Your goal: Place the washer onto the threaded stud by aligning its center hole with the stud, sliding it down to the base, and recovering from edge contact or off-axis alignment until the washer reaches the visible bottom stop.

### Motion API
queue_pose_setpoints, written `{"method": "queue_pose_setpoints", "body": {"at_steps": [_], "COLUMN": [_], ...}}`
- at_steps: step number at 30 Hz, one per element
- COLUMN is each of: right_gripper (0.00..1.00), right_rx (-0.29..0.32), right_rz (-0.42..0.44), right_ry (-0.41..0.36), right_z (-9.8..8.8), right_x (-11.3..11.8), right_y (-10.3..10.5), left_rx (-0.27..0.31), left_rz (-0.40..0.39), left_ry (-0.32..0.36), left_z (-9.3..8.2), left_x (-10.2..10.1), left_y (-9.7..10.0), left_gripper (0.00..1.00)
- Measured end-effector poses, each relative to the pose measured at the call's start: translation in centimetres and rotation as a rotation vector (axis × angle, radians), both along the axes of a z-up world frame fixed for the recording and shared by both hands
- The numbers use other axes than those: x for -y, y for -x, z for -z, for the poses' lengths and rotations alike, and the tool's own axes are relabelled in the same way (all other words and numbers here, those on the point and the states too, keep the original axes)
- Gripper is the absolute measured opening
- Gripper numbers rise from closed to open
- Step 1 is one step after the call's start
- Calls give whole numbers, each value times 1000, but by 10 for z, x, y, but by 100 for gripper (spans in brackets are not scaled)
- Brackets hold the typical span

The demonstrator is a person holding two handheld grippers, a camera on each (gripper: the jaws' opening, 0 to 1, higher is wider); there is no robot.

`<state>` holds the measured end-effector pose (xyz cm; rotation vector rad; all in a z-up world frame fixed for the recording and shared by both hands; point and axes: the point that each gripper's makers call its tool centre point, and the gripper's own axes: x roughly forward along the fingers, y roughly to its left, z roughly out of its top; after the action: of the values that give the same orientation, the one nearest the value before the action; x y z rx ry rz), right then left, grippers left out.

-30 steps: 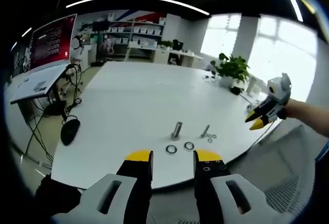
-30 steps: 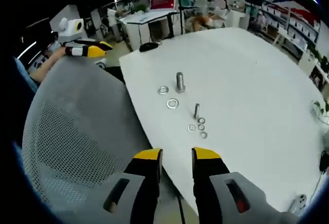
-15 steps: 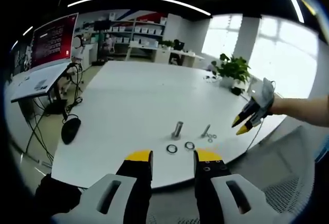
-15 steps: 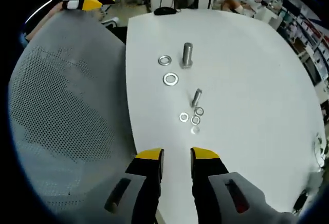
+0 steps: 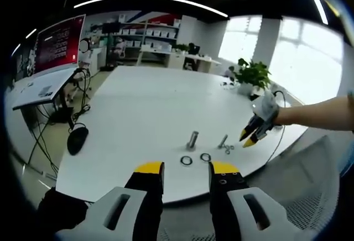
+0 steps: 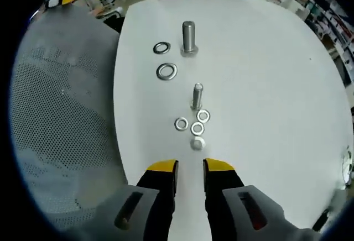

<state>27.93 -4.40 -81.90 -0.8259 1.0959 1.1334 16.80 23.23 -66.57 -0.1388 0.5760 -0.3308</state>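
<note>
White table (image 5: 144, 103), potted plant (image 5: 250, 75), red screen (image 5: 55, 43), mesh chair (image 6: 61, 119) (probably grey)

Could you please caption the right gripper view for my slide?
Open right gripper above small washers beside the small stud on the white table.

Two upright studs: a large stud (image 6: 188, 37) and a small stud (image 6: 197, 95). Two large washers (image 6: 166, 71) lie upper left. Four small washers (image 6: 197, 129) cluster at centre.
</note>
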Motion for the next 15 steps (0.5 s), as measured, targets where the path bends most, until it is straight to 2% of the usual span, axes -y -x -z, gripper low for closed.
{"method": "queue_pose_setpoints", "body": {"at_steps": [6,15], "right_gripper": [21,21], "right_rx": [-27,-36], "right_rz": [14,-19], "right_ry": [1,24], "right_z": [10,19], "right_x": [-5,-14], "right_y": [-4,-5], "left_rx": [-4,-14], "left_rz": [-1,1], "left_ry": [0,-3], "left_z": [1,2], "left_x": [0,0], "left_y": [0,1], "left_gripper": [30,30]}}
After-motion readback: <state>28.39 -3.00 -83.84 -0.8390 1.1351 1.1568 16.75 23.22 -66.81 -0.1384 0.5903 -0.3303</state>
